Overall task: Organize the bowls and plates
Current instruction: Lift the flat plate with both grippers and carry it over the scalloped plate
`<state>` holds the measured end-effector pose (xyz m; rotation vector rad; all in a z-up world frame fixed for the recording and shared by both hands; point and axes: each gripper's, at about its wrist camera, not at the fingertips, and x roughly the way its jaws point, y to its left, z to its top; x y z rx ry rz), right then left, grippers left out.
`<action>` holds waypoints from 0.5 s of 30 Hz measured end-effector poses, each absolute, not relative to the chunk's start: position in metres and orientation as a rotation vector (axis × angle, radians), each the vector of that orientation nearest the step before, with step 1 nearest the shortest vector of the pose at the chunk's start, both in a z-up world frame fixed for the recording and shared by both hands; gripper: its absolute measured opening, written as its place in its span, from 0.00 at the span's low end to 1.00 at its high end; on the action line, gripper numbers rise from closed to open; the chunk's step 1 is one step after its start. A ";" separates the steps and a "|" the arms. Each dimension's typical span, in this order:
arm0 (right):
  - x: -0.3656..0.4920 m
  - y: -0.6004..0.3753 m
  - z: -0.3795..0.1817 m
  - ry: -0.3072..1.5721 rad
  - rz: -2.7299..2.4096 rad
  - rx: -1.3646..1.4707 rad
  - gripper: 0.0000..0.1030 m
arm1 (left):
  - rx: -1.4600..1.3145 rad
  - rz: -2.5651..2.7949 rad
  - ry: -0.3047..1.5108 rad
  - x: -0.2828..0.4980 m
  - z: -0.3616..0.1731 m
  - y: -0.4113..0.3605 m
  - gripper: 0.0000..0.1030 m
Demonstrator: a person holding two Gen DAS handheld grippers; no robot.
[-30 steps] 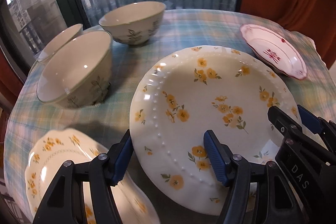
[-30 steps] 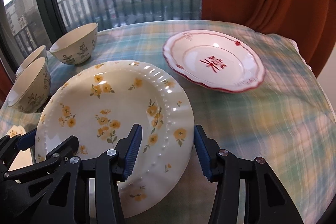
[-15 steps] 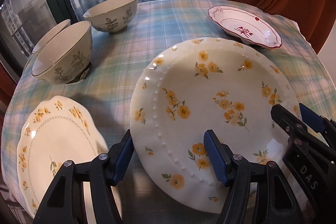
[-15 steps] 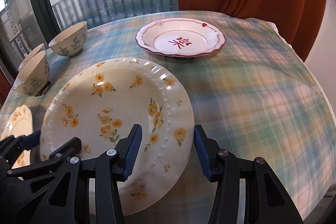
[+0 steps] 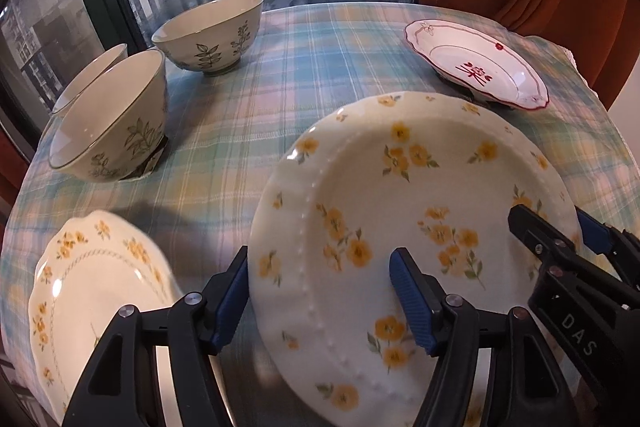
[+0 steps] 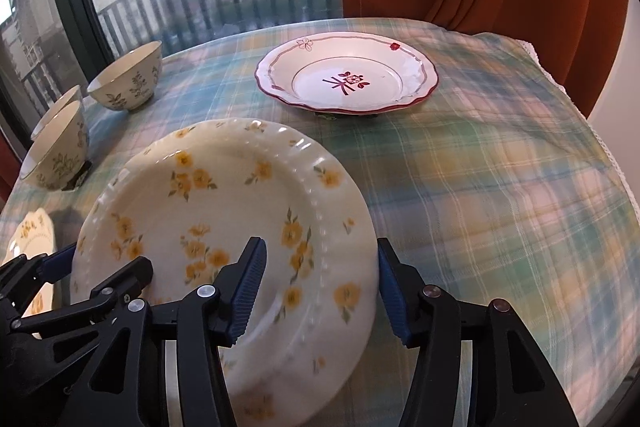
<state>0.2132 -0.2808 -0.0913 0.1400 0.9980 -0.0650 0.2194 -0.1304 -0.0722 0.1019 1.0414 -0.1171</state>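
Both grippers straddle opposite rims of a large yellow-flowered plate point(image 5: 400, 207), tilted above the checked surface point(image 6: 500, 195). The left gripper point(image 5: 320, 303) is opening, one pad at the plate's outer edge, the other over its face; the right gripper point(image 6: 320, 291) is opening likewise, and whether either pad presses cannot be told. Lower left lies a second yellow plate point(image 5: 100, 275); three bowls point(image 5: 212, 31) stand upper left, a red-trimmed plate point(image 6: 348, 75) upper right.
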 end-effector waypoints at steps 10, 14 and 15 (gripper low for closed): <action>0.221 -0.278 -0.095 1.016 -0.076 0.113 0.57 | 0.117 -0.097 1.022 0.221 -0.069 -0.134 0.68; 0.212 -0.279 -0.089 1.002 -0.078 0.099 0.57 | 0.122 -0.107 1.005 0.214 -0.063 -0.135 0.68; 0.208 -0.279 -0.086 0.995 -0.082 0.098 0.57 | 0.122 -0.110 0.997 0.211 -0.060 -0.135 0.68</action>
